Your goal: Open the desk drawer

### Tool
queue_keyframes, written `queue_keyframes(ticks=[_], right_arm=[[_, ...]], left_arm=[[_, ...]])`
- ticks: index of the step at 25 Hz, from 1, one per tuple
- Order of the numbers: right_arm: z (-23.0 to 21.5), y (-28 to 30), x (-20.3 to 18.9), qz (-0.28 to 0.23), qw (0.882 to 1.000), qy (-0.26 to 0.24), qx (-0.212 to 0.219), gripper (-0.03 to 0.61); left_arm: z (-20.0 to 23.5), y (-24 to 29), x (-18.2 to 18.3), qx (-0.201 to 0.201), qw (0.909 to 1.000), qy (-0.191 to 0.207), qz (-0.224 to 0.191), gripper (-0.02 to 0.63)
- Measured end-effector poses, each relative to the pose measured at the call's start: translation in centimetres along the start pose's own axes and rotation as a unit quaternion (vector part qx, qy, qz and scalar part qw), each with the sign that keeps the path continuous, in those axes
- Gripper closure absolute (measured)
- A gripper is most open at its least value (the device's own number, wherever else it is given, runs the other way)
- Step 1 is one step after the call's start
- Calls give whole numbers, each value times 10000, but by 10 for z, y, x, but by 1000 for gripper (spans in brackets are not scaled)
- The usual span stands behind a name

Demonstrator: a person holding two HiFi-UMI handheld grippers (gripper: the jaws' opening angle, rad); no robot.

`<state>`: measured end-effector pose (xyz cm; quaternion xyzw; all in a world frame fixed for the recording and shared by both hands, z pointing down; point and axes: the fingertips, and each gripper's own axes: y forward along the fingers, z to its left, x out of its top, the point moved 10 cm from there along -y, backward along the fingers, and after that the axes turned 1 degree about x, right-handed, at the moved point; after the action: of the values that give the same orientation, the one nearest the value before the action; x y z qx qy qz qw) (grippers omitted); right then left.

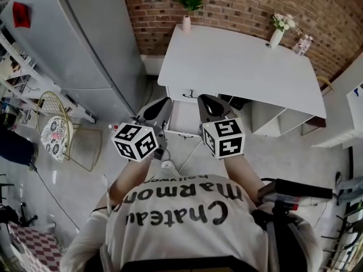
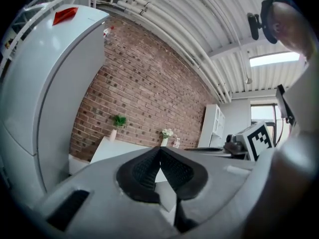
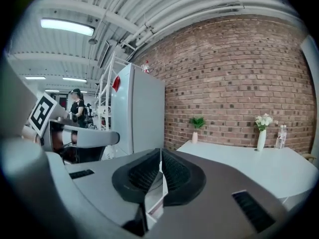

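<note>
A white desk (image 1: pixel 238 61) stands against the brick wall. Under its front left edge is a drawer front with a dark handle (image 1: pixel 190 94). Below that, a white drawer (image 1: pixel 184 118) appears pulled out toward me. I hold both grippers side by side in the air in front of it, pointing at the desk. The left gripper (image 1: pixel 163 102) is at the drawer's left side and the right gripper (image 1: pixel 205 100) at its right. Neither touches anything. In the left gripper view the left gripper (image 2: pixel 159 151) is shut and empty, with the desk (image 2: pixel 112 148) beyond. The right gripper (image 3: pixel 160 153) is also shut and empty.
A tall grey fridge (image 1: pixel 85 38) stands left of the desk and a wire chair (image 1: pixel 57 129) sits on the floor left of me. On the desk's far edge are a potted plant (image 1: pixel 188 13), a flower vase (image 1: pixel 276 35) and a bottle (image 1: pixel 302 44). A person (image 3: pixel 77 108) stands far off.
</note>
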<state>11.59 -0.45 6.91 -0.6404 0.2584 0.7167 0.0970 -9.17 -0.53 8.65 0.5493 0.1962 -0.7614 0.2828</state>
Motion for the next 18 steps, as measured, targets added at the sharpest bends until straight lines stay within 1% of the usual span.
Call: queue_keyframes(ticks=[3, 5, 9, 11, 15, 18], right_arm=[[-13, -16, -1, -6, 9999, 142, -30, 560], [-22, -23, -9, 102, 9997, 163, -139, 560], [-40, -31, -39, 447, 9979, 307, -348, 560], [-46, -30, -54, 587, 9964, 457, -396, 560], [-51, -27, -78, 866, 9919, 816, -433, 560], [-57, -27, -88, 1025, 9874, 1102, -491, 560]], left_arm=[[-9, -4, 2, 277, 9986, 455, -37, 598], [-14, -6, -1, 344, 9976, 599, 4, 598], [-17, 0, -17, 337, 9976, 565, 206, 598], [-15, 3, -29, 385, 9969, 547, 420, 598], [-7, 4, -55, 464, 9926, 426, 1034, 598], [0, 1, -67, 610, 9905, 269, 1201, 598]])
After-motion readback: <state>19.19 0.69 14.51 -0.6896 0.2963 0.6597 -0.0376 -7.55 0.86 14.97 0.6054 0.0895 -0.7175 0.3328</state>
